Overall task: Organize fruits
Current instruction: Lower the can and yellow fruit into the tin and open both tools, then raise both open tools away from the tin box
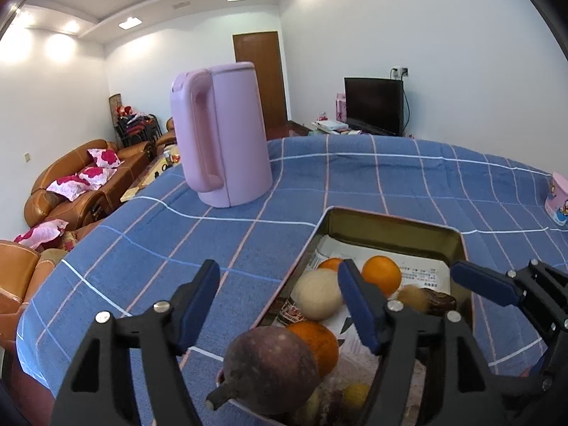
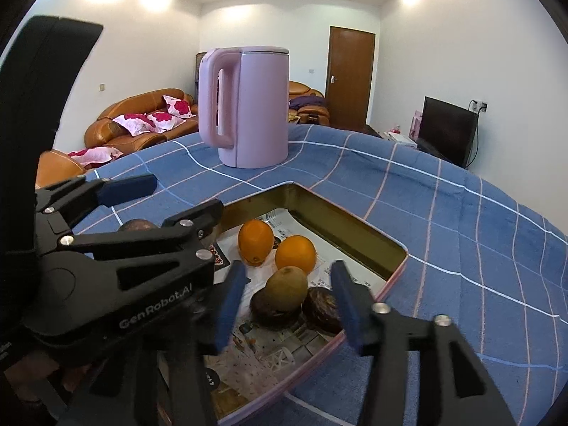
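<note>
A rectangular tin tray lined with newspaper sits on the blue checked cloth and shows in both views. In it lie oranges, a pale round fruit, a kiwi and dark brown fruits. A purple-brown fruit with a stem sits at the tray's near rim. My left gripper is open above that near end. My right gripper is open, its fingers either side of the kiwi and dark fruits. The right gripper also shows in the left wrist view.
A pink electric kettle stands on the cloth beyond the tray. A small pink cup stands at the right table edge. Brown sofas and a TV lie beyond the table.
</note>
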The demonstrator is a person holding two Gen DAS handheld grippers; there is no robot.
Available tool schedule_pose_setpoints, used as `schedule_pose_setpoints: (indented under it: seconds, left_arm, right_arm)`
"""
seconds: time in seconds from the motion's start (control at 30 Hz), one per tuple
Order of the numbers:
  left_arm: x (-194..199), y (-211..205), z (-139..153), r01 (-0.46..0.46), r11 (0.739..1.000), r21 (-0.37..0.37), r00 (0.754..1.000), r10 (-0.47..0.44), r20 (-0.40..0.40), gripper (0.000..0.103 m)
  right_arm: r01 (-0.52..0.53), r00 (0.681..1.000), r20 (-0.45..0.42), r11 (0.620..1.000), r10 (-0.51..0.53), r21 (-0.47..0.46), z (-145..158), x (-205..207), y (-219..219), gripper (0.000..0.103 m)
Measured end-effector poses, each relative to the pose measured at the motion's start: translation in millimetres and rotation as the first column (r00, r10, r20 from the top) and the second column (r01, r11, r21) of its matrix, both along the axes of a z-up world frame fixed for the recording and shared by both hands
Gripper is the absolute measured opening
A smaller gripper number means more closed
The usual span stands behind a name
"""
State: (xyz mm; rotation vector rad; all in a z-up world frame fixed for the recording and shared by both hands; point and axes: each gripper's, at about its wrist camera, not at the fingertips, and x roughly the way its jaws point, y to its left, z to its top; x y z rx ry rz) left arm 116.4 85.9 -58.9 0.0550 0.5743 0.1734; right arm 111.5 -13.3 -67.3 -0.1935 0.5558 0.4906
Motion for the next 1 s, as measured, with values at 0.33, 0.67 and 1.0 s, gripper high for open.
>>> schedule_pose_setpoints:
  seconds: [0.33, 0.67, 1.0]
  left_arm:
    - [-14, -4, 8, 0.010, 1.000, -0.021, 0.999, -0.009, 0.035, 0.072]
    - [-35, -6, 22, -0.001, 0.999, -0.054, 0.994, 0.007, 0.108, 0.077]
    - [-44, -9, 28, 0.002, 0.998, -0.058, 0.991, 0.006, 0.134, 0.082]
  right_arm:
    - [0.047, 0.999, 0.023, 0.998, -0.048, 0.048, 6, -9, -21, 0.054]
    - [0.125, 0.989, 0.072, 0.990, -0.130, 0.070, 16, -22, -48, 0.054]
    - [0.174, 0.976, 0.113, 0.979, -0.186, 0.103, 25, -29, -66, 0.055]
